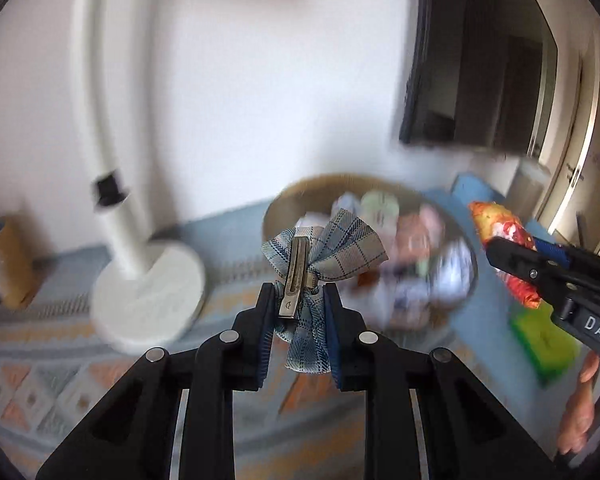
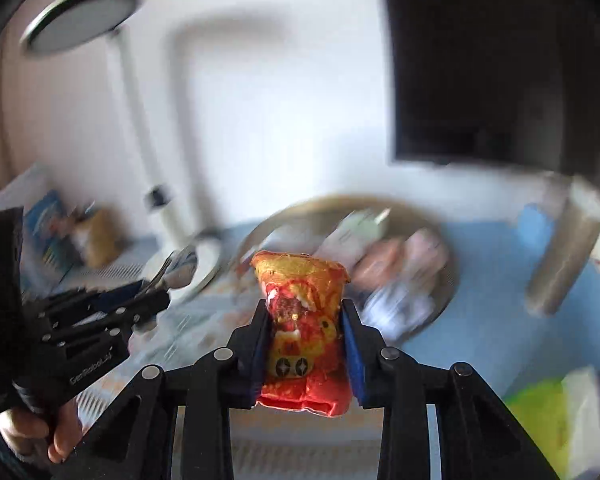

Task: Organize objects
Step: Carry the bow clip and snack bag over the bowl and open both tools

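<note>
Bow clip (image 1: 320, 252) clamped above basket rim (image 1: 324, 179)

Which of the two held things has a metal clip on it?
The plaid bow in the left gripper; the right gripper holds a red-orange snack packet without any clip.

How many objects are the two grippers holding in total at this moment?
2. The plaid bow hair clip is clamped in the left gripper. The red-and-yellow snack packet is clamped in the right gripper. Both are raised near the round basket.
</note>
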A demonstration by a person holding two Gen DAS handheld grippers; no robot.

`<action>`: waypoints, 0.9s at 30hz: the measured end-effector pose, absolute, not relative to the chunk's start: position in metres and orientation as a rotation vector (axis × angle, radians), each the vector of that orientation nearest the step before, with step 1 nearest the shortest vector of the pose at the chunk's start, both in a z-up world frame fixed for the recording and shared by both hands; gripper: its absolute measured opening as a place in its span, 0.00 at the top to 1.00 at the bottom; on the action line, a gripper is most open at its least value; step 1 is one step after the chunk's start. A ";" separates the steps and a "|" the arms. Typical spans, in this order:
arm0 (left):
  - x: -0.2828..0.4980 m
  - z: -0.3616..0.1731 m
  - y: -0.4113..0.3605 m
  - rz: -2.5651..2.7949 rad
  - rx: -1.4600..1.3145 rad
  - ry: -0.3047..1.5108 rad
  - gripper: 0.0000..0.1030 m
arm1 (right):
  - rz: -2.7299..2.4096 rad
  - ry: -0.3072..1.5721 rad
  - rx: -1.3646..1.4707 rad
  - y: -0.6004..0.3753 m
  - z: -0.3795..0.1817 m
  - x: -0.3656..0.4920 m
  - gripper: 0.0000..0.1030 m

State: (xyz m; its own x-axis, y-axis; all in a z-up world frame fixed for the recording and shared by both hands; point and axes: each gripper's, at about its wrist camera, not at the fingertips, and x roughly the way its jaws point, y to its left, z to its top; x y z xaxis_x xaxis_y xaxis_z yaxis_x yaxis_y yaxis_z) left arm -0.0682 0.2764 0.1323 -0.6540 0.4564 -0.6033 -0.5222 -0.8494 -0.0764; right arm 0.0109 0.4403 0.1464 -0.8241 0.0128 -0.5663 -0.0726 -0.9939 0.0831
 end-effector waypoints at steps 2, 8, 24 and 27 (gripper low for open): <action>-0.094 0.134 0.298 2.433 -0.855 0.132 0.80 | 2.906 0.189 -0.883 0.459 0.151 -0.010 0.69; -0.137 0.128 0.342 2.483 -0.815 0.188 0.79 | 2.728 0.343 -0.924 0.507 0.143 -0.080 0.69; -0.123 0.128 0.297 2.597 -0.755 0.097 0.13 | 2.679 0.480 -0.948 0.525 0.142 -0.095 0.54; -0.095 0.139 0.261 2.650 -0.727 0.074 0.13 | 2.714 0.475 -0.944 0.511 0.148 -0.073 0.54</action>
State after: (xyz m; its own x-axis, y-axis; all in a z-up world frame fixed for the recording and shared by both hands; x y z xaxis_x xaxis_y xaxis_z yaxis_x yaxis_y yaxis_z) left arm -0.0948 0.2607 0.1395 -0.7893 0.3551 -0.5008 -0.3826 -0.9225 -0.0511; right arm -0.0725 0.5111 0.1483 -0.7664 0.1076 -0.6333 -0.3163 -0.9213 0.2262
